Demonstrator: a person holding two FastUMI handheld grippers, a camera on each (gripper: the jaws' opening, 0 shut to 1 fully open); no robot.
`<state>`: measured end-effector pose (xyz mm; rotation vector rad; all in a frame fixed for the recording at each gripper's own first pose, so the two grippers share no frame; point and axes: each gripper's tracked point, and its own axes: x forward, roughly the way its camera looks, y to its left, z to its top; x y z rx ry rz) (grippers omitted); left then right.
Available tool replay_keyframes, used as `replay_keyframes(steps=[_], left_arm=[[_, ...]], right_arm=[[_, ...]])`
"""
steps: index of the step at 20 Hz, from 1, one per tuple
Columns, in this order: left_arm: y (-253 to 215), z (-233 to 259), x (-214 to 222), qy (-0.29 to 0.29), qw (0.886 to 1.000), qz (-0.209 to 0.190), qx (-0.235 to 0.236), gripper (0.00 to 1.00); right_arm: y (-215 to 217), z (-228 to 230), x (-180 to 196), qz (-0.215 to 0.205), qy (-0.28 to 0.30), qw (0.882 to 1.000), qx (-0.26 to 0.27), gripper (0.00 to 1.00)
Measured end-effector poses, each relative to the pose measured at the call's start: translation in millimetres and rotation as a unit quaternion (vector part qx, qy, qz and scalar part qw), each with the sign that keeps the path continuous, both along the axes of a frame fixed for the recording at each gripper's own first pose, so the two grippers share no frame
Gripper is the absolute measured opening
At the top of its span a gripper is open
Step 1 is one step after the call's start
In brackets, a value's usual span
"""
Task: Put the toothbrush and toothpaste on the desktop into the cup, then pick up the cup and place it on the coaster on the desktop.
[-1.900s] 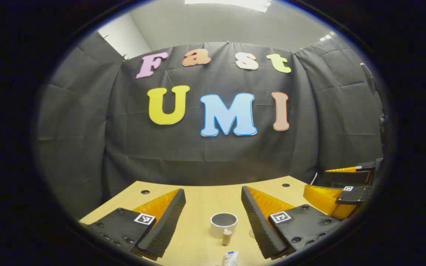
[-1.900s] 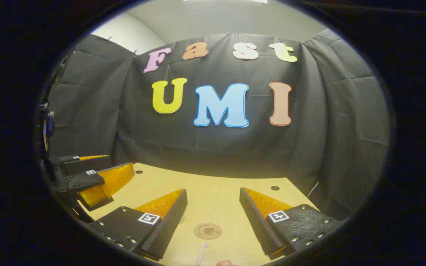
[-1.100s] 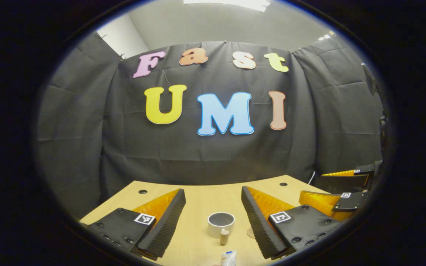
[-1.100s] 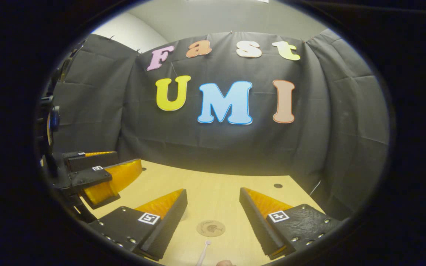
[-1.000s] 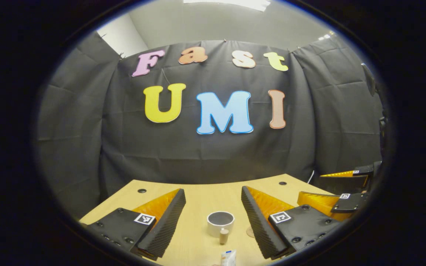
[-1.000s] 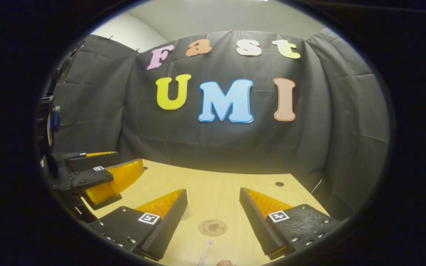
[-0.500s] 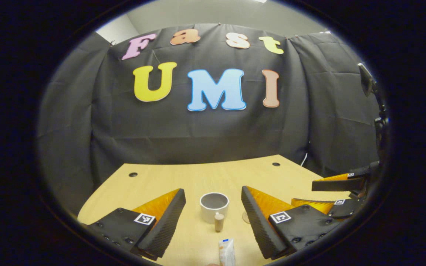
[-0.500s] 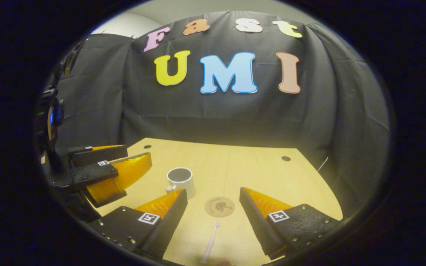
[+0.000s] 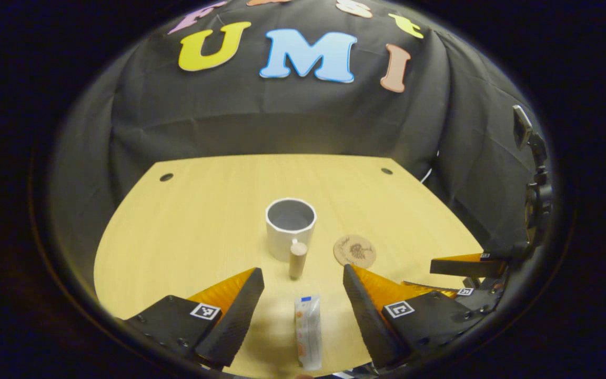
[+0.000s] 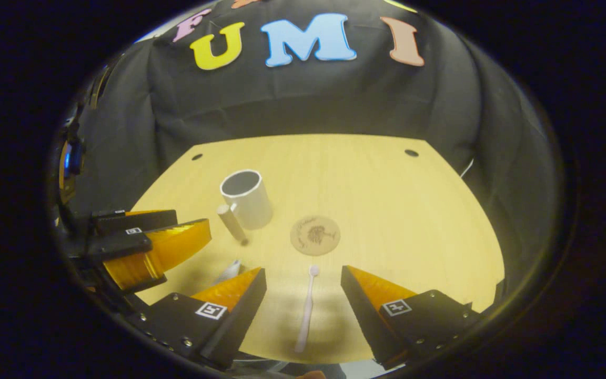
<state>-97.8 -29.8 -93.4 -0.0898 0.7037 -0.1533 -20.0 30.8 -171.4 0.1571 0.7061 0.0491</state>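
Now both tongs gape wide, holding nothing: left tongs [image 9: 303,276] over the toothpaste [image 9: 308,331], right tongs [image 10: 303,276] over the toothbrush [image 10: 306,310]. Cup [image 9: 290,227] stands beside coaster [image 9: 354,251] on the bench [image 9: 187,226].

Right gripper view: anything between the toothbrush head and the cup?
The coaster lies just beyond the toothbrush head, right of the direct line to the cup; otherwise bare desktop.
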Motion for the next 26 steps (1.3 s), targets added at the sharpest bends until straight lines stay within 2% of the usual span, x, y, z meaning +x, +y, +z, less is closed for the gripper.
replay_keyframes(steps=[3, 6, 10, 11, 12, 15, 16, 17, 18, 20, 22, 23, 24, 26], left_arm=[[1.2, -11.9, -17.6, 0.059, 0.998, -0.013, 0.009, 0.96], [1.5, -20.0, -37.5, 0.122, 0.992, -0.021, 0.011, 0.96], [-0.1, -60.3, -53.9, 0.220, 0.975, -0.035, 0.026, 1.00], [-1.7, -79.9, -51.5, 0.237, 0.971, -0.038, 0.026, 0.97], [-1.1, -87.4, -55.6, 0.254, 0.966, -0.039, 0.027, 1.00], [-4.8, -103.3, -61.6, 0.288, 0.956, -0.043, 0.025, 0.97], [-5.6, -107.9, -64.3, 0.298, 0.953, -0.047, 0.028, 1.00], [-5.4, -112.9, -66.1, 0.306, 0.950, -0.051, 0.029, 0.97], [-4.3, -115.8, -69.4, 0.312, 0.948, -0.054, 0.029, 0.97], [-6.6, -121.2, -74.3, 0.325, 0.944, -0.057, 0.028, 0.92], [-5.9, -127.4, -76.3, 0.333, 0.941, -0.055, 0.027, 0.79], [-4.8, -130.5, -77.0, 0.336, 0.940, -0.052, 0.027, 0.84], [-5.9, -130.7, -78.5, 0.340, 0.939, -0.051, 0.023, 0.76], [-4.1, -134.3, -78.5, 0.342, 0.938, -0.047, 0.028, 0.71]], right_arm=[[2.7, -20.6, -16.8, -0.003, 0.075, 0.997, 0.014, 0.92], [8.2, -34.6, -27.6, 0.002, 0.125, 0.992, 0.021, 0.92], [8.0, -49.9, -36.0, 0.005, 0.181, 0.983, 0.015, 0.92], [6.0, -50.2, -37.0, 0.004, 0.193, 0.981, 0.012, 0.92], [7.2, -52.3, -37.6, 0.007, 0.203, 0.979, 0.012, 0.92], [11.9, -57.6, -37.3, 0.014, 0.230, 0.973, 0.015, 0.89], [12.2, -60.0, -40.6, 0.017, 0.248, 0.969, 0.012, 0.89], [14.0, -65.6, -41.8, 0.019, 0.259, 0.966, 0.013, 0.87], [16.4, -69.5, -41.6, 0.020, 0.267, 0.963, 0.015, 0.76], [15.4, -73.1, -43.1, 0.023, 0.278, 0.960, 0.008, 0.76], [16.1, -76.5, -44.1, 0.029, 0.288, 0.957, 0.004, 0.69], [12.8, -76.3, -43.5, 0.025, 0.290, 0.957, -0.005, 0.70], [13.0, -76.9, -43.3, 0.026, 0.292, 0.956, -0.006, 0.59], [10.9, -78.3, -44.3, 0.032, 0.295, 0.955, -0.018, 0.52]])
